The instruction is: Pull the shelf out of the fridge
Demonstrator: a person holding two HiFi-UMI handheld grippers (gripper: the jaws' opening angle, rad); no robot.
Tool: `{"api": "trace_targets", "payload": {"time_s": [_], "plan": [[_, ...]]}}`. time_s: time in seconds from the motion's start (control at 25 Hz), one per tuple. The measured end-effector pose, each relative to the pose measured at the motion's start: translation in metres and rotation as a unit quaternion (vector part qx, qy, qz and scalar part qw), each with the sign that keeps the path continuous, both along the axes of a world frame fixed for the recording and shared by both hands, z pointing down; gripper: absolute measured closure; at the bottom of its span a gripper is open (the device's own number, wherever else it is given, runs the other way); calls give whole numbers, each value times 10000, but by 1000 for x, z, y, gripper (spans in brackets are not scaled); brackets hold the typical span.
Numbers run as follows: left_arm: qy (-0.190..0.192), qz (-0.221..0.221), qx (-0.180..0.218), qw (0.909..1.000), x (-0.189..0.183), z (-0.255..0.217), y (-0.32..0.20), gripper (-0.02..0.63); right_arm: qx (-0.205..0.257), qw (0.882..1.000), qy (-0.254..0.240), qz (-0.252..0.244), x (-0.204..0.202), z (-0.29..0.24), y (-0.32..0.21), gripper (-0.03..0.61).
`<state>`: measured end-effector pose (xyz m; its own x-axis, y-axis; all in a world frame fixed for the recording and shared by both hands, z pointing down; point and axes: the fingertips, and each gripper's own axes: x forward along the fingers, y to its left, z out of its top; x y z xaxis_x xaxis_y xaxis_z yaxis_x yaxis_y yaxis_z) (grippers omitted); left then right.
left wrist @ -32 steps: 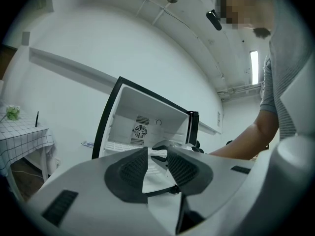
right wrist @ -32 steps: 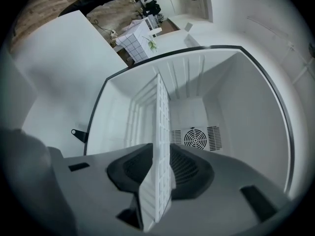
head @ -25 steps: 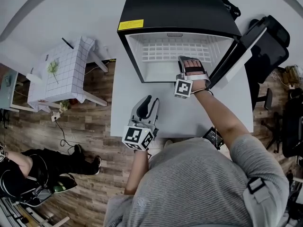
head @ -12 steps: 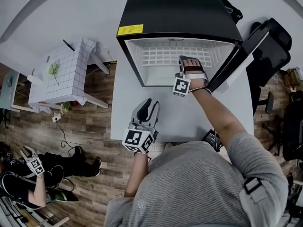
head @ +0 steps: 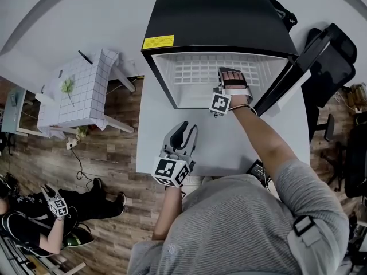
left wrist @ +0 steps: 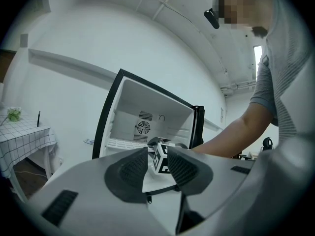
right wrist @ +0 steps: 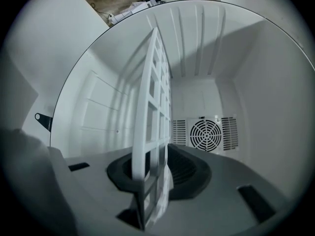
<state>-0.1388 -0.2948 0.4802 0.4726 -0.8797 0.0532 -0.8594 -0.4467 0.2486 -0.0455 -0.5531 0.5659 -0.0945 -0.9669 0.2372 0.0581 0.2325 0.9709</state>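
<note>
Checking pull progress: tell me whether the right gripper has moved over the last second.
Yes: the right gripper went slightly deeper, judged against the fridge opening.

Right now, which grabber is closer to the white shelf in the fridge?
Right. The right gripper is inside the fridge, jaws shut on the front edge of the shelf. The left gripper hovers open above the table, apart from the shelf.
</note>
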Motion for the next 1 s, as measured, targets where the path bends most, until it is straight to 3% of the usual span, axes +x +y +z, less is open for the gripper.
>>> {"api": "trace_targets", "payload": {"time_s": [0.4,0.76,1.0], "plan": [[-11,-26,-10,10000,1,2,0,500,-19,10000,59,62,2,2,-7,482],[-48,51,-6,10000,7,1,0,500,-99,9976,-655,-187,-14,-3,2,511],[-47,33,-36,10000,5,3,3,500,53,9979,-632,-142,-13,-5,1,528]]}}
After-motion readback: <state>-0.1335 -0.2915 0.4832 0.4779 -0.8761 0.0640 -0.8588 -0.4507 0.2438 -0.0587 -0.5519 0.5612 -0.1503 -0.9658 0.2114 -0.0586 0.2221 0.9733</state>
